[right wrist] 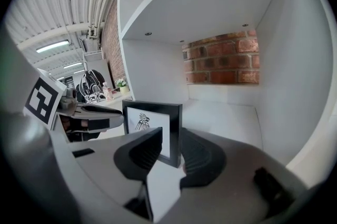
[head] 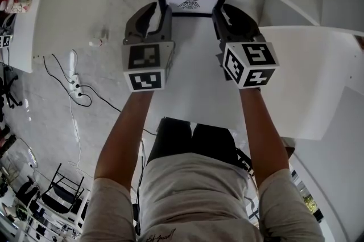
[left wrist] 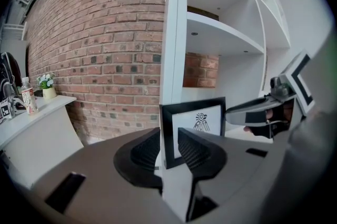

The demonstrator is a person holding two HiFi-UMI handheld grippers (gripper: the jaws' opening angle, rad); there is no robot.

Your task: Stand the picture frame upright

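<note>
Left claw, right claw, both parted

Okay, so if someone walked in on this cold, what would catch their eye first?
The black picture frame with a bird-like emblem, standing upright on the white shelf straight ahead. Next, the left gripper and right gripper, each with jaws apart around one side edge of the frame. A red brick wall fills the left of the left gripper view.

Beige T-shirt, black shorts; grey left tongs, right tongs; black-white marker cubes.
</note>
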